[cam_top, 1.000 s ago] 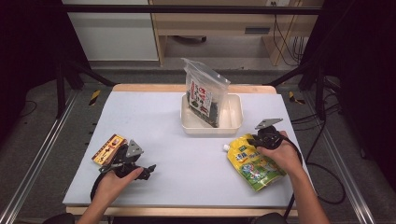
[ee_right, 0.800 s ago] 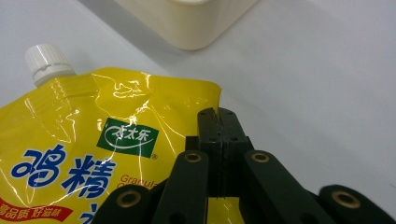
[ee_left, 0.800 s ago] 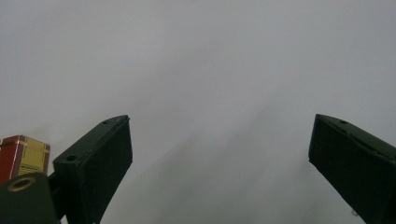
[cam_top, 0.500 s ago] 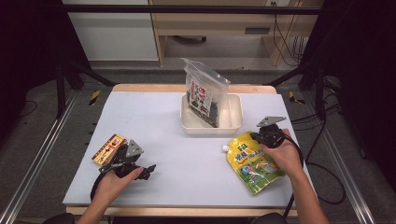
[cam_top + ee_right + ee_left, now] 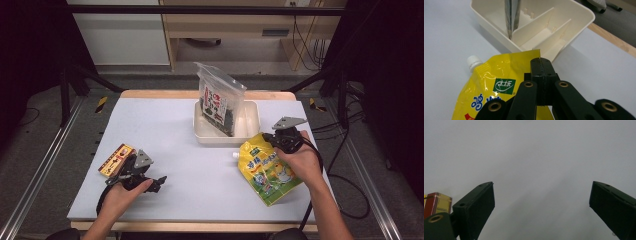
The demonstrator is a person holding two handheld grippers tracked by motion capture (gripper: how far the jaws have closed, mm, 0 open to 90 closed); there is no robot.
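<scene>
Your right gripper point(image 5: 541, 65) is clamped on the top corner of the yellow pouch point(image 5: 267, 170), lying near the tabletop's right edge beside the bin point(image 5: 250, 131). Your left gripper point(image 5: 159, 181) rests wide open near the front-left corner, nothing between its jaws.

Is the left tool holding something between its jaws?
No, in the left gripper view the left tool has its jaws spread wide apart with bare grey table between them.

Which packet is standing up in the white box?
The clear bag with dark stuff inside stands upright in the white box. The yellow pouch and the little red-and-gold packet both lie flat on the table.
</scene>
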